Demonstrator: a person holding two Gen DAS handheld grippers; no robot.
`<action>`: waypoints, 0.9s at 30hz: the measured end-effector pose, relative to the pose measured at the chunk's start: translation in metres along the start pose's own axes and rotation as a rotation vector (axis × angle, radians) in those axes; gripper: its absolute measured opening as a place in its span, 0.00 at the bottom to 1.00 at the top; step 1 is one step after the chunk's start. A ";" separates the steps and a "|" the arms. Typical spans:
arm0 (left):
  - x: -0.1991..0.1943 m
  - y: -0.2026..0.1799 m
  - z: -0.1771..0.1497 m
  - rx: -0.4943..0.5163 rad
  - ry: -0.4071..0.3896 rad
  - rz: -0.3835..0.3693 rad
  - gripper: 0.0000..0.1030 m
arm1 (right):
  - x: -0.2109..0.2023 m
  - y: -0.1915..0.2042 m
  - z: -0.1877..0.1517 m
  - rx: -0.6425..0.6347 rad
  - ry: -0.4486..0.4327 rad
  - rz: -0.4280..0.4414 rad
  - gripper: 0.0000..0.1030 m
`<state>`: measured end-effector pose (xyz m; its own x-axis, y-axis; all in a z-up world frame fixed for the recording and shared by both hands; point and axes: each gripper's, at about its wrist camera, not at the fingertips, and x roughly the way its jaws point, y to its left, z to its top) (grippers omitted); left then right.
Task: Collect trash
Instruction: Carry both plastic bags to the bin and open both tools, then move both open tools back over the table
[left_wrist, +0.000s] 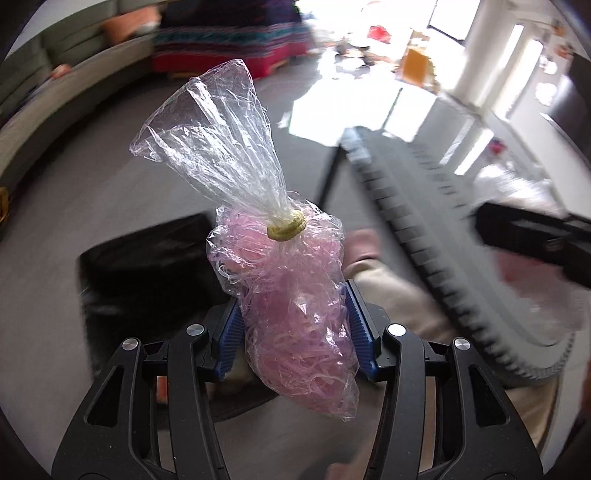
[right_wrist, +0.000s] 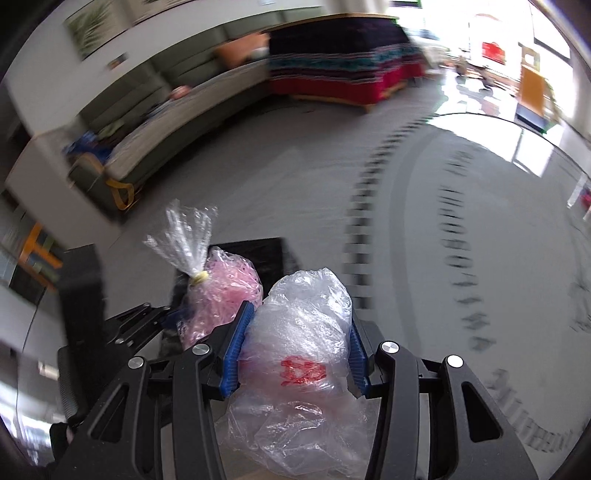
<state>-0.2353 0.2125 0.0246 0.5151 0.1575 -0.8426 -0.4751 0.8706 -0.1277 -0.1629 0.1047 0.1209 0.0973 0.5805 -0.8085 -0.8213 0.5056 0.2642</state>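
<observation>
My left gripper (left_wrist: 295, 328) pinches the pink bag (left_wrist: 291, 306), its tied neck pointing far, away from me. My right gripper (right_wrist: 295, 339) clamps the clear crumpled bag (right_wrist: 299, 354), just right of the pink one. A dark bin-like shape (right_wrist: 255, 254) lies just beyond both, nearer my left side, I judge. Open grey floor (right_wrist: 258, 184) spreads beyond; a patterned mat edge (right_wrist: 362, 221) runs along the right.

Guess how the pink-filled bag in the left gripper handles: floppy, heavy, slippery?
The pink-filled bag probably squashes easily: crinkled film, loose shreds inside. Likely light for its bulk. The glossy film may slip, though the left gripper clamps both sides.
</observation>
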 end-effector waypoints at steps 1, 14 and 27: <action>0.002 0.018 -0.007 -0.025 0.017 0.052 0.49 | 0.008 0.011 0.002 -0.017 0.011 0.018 0.47; -0.007 0.118 -0.040 -0.242 0.047 0.335 0.94 | 0.082 0.101 0.030 -0.123 0.106 0.070 0.75; -0.011 0.118 -0.028 -0.190 0.044 0.300 0.94 | 0.070 0.067 0.025 -0.042 0.091 0.094 0.75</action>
<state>-0.3169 0.3007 0.0046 0.3031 0.3690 -0.8786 -0.7270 0.6856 0.0371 -0.1973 0.1952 0.0953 -0.0308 0.5624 -0.8263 -0.8473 0.4238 0.3201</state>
